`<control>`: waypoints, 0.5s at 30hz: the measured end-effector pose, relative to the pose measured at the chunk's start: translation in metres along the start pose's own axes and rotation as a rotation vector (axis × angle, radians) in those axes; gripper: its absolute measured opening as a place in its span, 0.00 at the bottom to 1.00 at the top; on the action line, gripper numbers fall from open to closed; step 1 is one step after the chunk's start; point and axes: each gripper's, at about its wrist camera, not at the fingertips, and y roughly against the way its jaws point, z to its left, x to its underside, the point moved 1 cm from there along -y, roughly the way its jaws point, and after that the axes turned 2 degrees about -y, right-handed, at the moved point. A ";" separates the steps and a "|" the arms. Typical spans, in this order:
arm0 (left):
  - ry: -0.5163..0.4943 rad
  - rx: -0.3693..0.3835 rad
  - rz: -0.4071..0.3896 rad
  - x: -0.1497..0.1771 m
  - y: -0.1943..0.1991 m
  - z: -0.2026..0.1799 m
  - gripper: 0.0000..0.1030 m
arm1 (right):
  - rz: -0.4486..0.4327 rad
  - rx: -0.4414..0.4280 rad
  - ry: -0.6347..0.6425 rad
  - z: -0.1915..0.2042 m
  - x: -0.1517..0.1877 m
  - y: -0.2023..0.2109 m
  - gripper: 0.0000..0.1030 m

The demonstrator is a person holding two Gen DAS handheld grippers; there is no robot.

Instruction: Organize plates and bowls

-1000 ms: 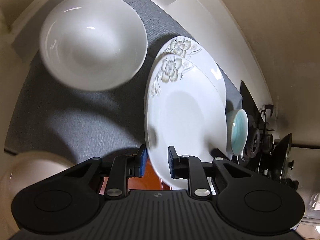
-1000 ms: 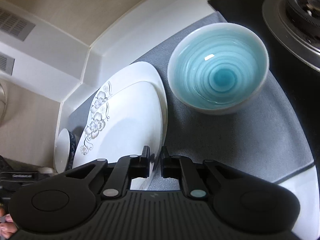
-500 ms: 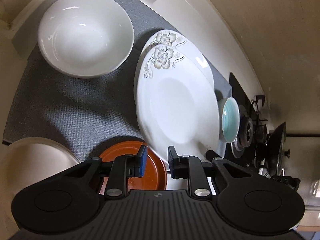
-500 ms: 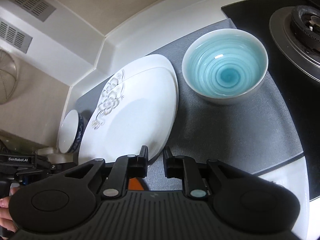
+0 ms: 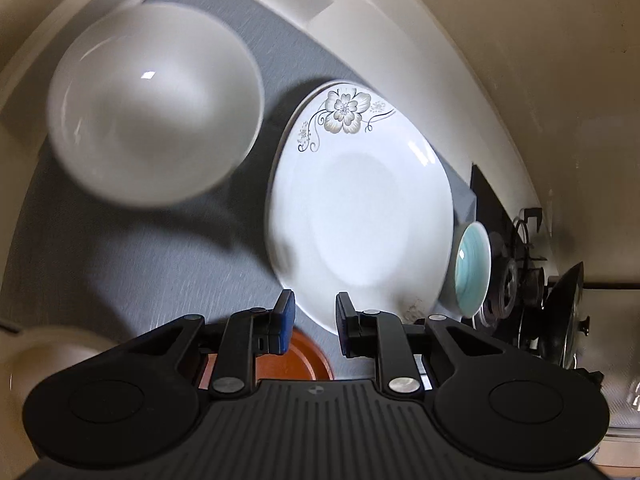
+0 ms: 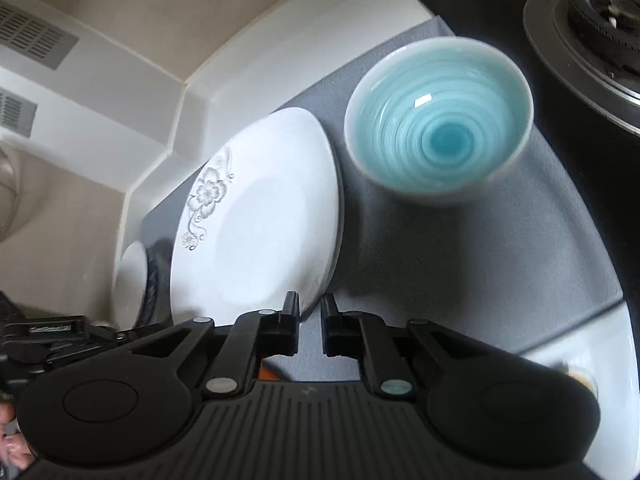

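Plates [image 5: 360, 216] with a grey flower print sit on the grey mat [image 5: 160, 248] on the counter, and where two offset rims showed a second ago, only one outline shows now, the upper plate squared over the lower. Beside this stack, the white bowl [image 5: 152, 100] lies to its left and the blue bowl [image 6: 438, 136] to its right, one of each. One orange dish [image 5: 296, 360] peeks out just in front of the stack. The left hand-held gripper [image 5: 314, 318] is released, holding nothing, its jaws slightly apart at the stack's near rim. The right hand-held gripper [image 6: 310, 320] is clenched and empty, its jaws having just closed.
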 end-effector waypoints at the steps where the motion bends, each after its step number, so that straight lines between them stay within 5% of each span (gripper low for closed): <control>1: -0.004 -0.008 -0.004 -0.002 0.000 -0.002 0.22 | 0.000 0.001 -0.007 0.000 -0.002 -0.002 0.08; 7: -0.070 -0.075 -0.010 -0.003 -0.003 -0.012 0.22 | -0.005 0.004 0.014 -0.002 -0.009 -0.007 0.08; 13: -0.290 -0.307 -0.119 0.020 0.010 -0.045 0.22 | -0.013 0.025 0.010 0.000 -0.014 -0.007 0.12; 15: -0.330 -0.324 -0.140 0.028 0.017 -0.051 0.34 | -0.014 0.030 0.053 0.005 -0.005 0.001 0.17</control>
